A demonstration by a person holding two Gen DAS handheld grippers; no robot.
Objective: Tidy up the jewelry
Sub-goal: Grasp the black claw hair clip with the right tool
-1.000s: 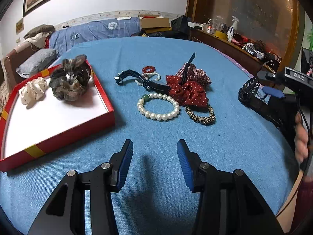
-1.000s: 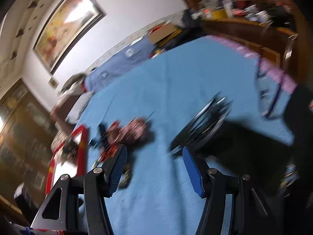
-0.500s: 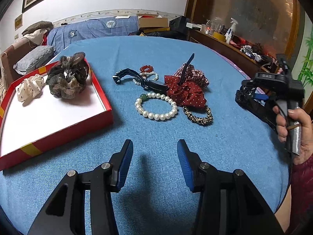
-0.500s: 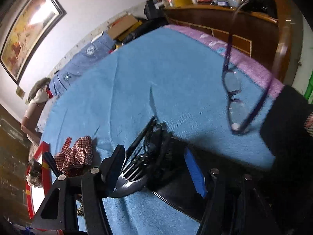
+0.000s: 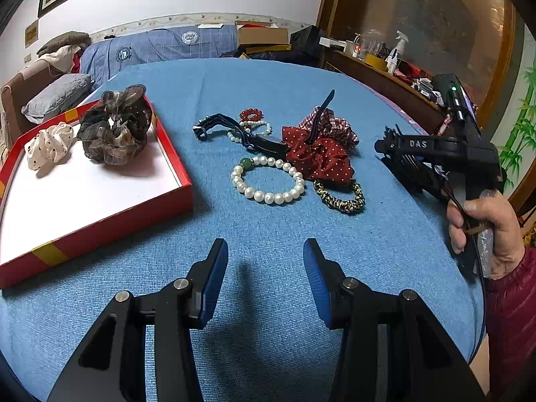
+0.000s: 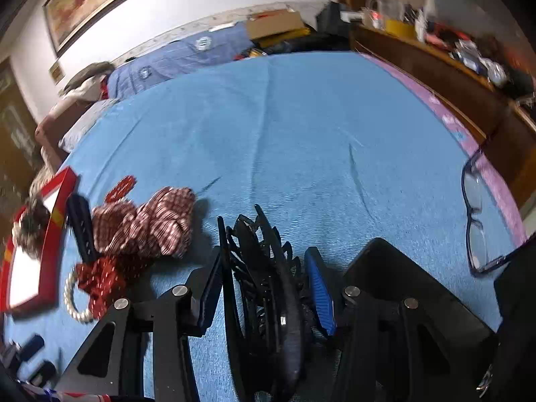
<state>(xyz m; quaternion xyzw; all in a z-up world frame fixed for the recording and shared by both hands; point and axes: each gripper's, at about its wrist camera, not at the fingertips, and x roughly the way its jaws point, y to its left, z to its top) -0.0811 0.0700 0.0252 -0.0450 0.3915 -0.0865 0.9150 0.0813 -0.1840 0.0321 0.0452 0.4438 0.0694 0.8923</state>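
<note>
My left gripper (image 5: 265,268) is open and empty, low over the blue cloth in front of the pile. The pile holds a pearl bracelet (image 5: 268,181), a red dotted scrunchie (image 5: 318,157), a checked scrunchie (image 5: 330,125), a leopard hair tie (image 5: 340,196), a black clip (image 5: 231,130) and a small red bead bracelet (image 5: 251,114). The red tray (image 5: 100,214) at left holds a dark scrunchie (image 5: 114,127) and a white one (image 5: 48,144). My right gripper (image 6: 264,284) stands around a black claw hair clip (image 6: 268,284) at the table's right; in the left wrist view (image 5: 402,154) it sits low.
Glasses (image 6: 475,214) lie near the table's right edge. A purple border (image 6: 469,140) marks that edge. A sofa (image 5: 150,50) and a cluttered sideboard (image 5: 385,63) stand beyond the table.
My right gripper swung down and left to the black claw clip, which now sits between its fingers. My left gripper has barely moved.
</note>
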